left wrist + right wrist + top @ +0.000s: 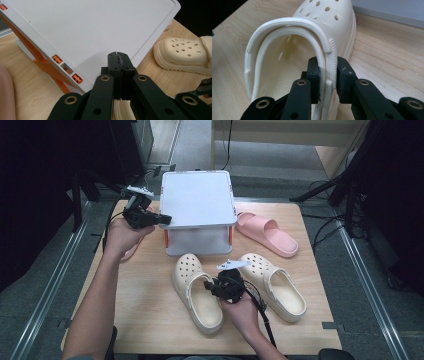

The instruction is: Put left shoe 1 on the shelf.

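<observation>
The left cream clog (196,292) lies on the wooden bench (150,315), near centre, toe pointing far toward the box and heel toward the near edge. The right gripper (216,285) grasps this clog at its right side wall: in the right gripper view the jaws are clamped on the rim (329,65), one pad inside the opening and one outside. The second cream clog (272,285) lies just to the right, angled, with the gripper between the two. The left gripper (162,219) sits at the left edge of the white lid (197,200) of the storage box (199,240), which stands at the far centre; its jaws are fully clenched, pads together, over the lid's edge. A pink slide (267,234) lies to the right of the box.
</observation>
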`<state>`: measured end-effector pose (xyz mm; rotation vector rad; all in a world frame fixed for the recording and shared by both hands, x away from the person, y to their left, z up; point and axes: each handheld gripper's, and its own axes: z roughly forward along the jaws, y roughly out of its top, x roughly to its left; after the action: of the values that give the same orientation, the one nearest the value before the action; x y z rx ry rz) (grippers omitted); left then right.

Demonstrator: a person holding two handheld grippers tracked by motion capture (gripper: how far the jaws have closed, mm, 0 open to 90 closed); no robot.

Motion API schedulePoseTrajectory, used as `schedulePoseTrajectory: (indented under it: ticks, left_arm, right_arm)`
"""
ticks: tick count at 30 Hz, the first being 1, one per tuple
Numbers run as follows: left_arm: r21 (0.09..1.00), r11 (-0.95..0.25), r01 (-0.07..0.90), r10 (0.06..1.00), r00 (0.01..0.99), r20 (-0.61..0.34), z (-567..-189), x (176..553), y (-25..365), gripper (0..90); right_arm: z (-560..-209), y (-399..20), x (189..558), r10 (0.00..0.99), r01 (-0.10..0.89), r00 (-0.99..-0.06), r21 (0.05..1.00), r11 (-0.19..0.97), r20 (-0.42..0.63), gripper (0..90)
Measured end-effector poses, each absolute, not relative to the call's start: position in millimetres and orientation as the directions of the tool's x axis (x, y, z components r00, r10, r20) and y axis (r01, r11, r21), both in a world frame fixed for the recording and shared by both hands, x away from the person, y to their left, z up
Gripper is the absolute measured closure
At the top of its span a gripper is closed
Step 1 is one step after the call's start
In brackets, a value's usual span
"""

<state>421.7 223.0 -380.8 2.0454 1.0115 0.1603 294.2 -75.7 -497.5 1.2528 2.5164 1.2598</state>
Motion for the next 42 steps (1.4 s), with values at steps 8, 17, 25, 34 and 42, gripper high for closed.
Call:
schedulePoseTrajectory:
  ticks: [8, 17, 25, 34, 42]
  left_arm:
    - [0.727, -0.331, 0.601, 0.709, 0.667, -0.229, -381.1, 421.1, 223.3, 89.9]
    - [0.732, -0.332, 0.595, 0.711, 0.668, -0.221, -381.5, 419.9, 223.3, 89.9]
    - [0.734, -0.327, 0.595, 0.711, 0.666, -0.223, -382.0, 419.6, 222.7, 89.9]
    - [0.735, -0.329, 0.592, 0.710, 0.669, -0.221, -382.1, 419.6, 222.8, 89.9]
    - [0.737, -0.329, 0.591, 0.709, 0.670, -0.221, -382.3, 419.3, 222.6, 89.9]
  right_arm:
    - [-480.7, -71.6, 302.5, 0.695, 0.609, -0.679, 0.711, 0.351, 0.239, 78.5]
    - [-464.6, -67.6, 329.0, 0.717, 0.593, -0.664, 0.734, 0.331, 0.213, 78.4]
    - [-467.4, -57.8, 367.5, 0.756, 0.622, -0.612, 0.732, 0.280, 0.231, 78.3]
    - [-472.5, -41.6, 391.8, 0.794, 0.622, -0.561, 0.752, 0.219, 0.233, 78.1]
    - [-487.8, -31.0, 394.8, 0.815, 0.625, -0.539, 0.748, 0.221, 0.210, 76.3]
